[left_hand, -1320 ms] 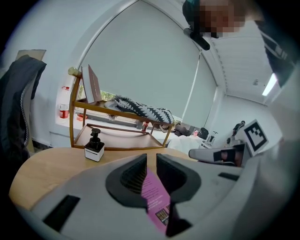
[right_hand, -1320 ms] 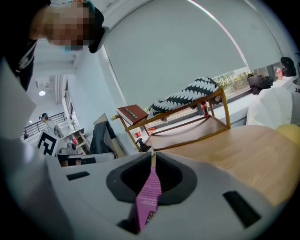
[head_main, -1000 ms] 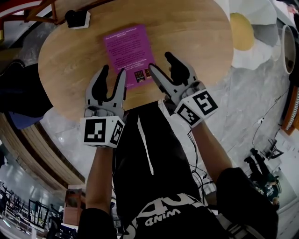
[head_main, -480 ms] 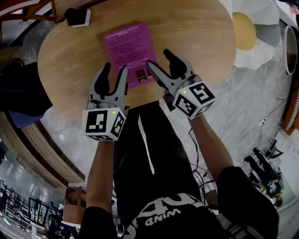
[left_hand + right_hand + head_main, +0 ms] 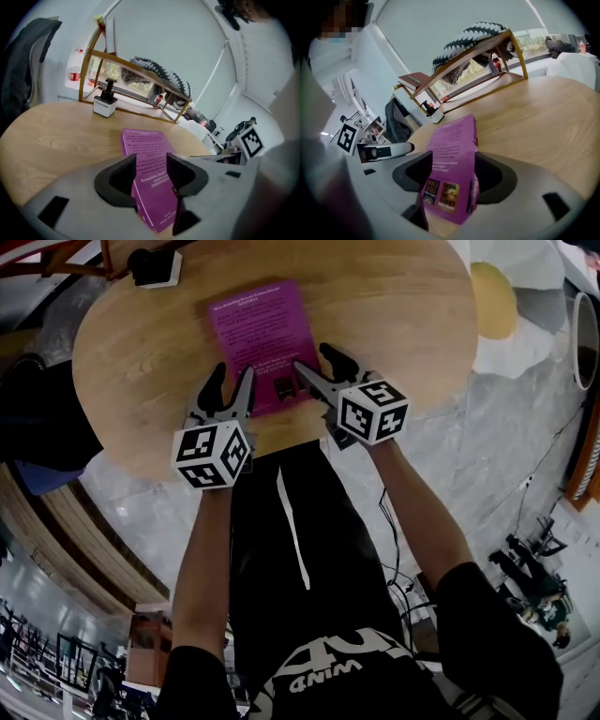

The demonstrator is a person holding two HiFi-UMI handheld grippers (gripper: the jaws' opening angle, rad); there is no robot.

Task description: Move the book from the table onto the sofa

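A magenta book (image 5: pixel 261 334) lies flat on the round wooden table (image 5: pixel 394 324), its near end towards me. My left gripper (image 5: pixel 231 386) hangs low over the book's near left corner. Its jaws have just been opening and stand open; in the left gripper view the book (image 5: pixel 149 152) shows in the gap of the left gripper (image 5: pixel 152 171), untouched by the pads. My right gripper (image 5: pixel 315 362) is at the near right corner. Its jaws have just been opening too; the book (image 5: pixel 452 145) runs between the open jaws of the right gripper (image 5: pixel 451 177).
A small white box with a black top (image 5: pixel 157 266) sits at the table's far left edge. A wooden frame (image 5: pixel 136 86) stands beyond the table. A dark jacket (image 5: pixel 37 418) hangs left of the table. A white and yellow cushion (image 5: pixel 495 306) lies on the right.
Both grippers have come down towards the table and the book's near end. Their jaws stand a little wider than before. The book has not moved.
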